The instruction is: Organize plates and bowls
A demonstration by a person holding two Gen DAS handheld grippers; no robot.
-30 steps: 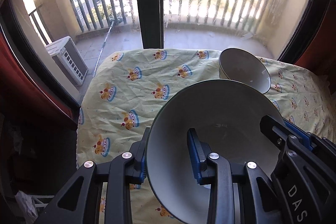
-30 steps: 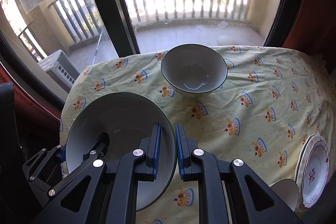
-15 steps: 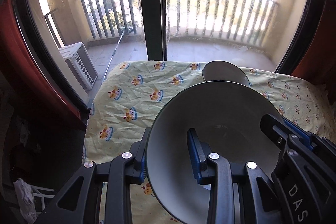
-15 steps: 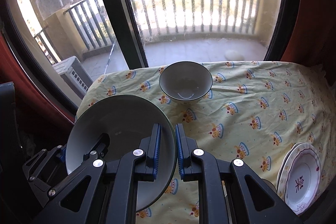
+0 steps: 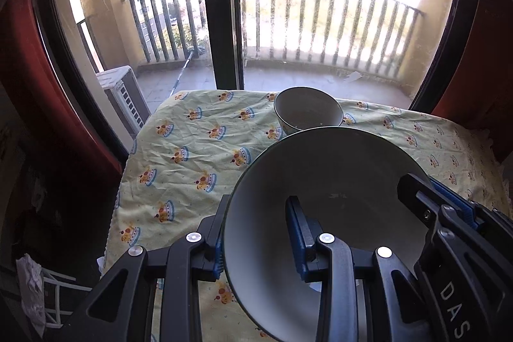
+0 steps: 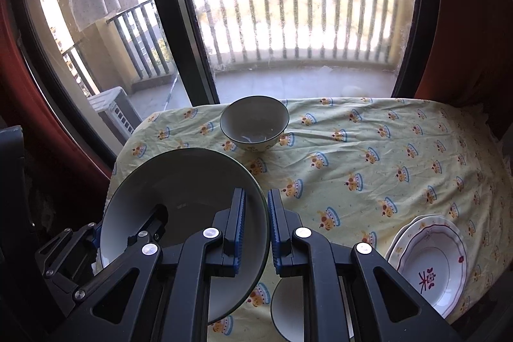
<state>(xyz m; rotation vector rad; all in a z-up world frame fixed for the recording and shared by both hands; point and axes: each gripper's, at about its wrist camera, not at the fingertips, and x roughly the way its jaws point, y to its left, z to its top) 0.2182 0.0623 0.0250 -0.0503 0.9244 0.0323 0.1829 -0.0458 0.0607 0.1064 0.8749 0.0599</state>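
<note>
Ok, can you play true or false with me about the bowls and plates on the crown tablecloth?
1. Both grippers hold the big bowl. True: the left gripper pinches one side of its rim, the right gripper the other.
2. The small bowl sits upside down. False: it stands upright, opening up.
3. The small bowl is nearer the window than the big bowl. True.
4. The patterned plates are inside the big bowl. False: they lie on the tablecloth, off to the right.
5. The big bowl is full of food. False: it looks empty.
</note>
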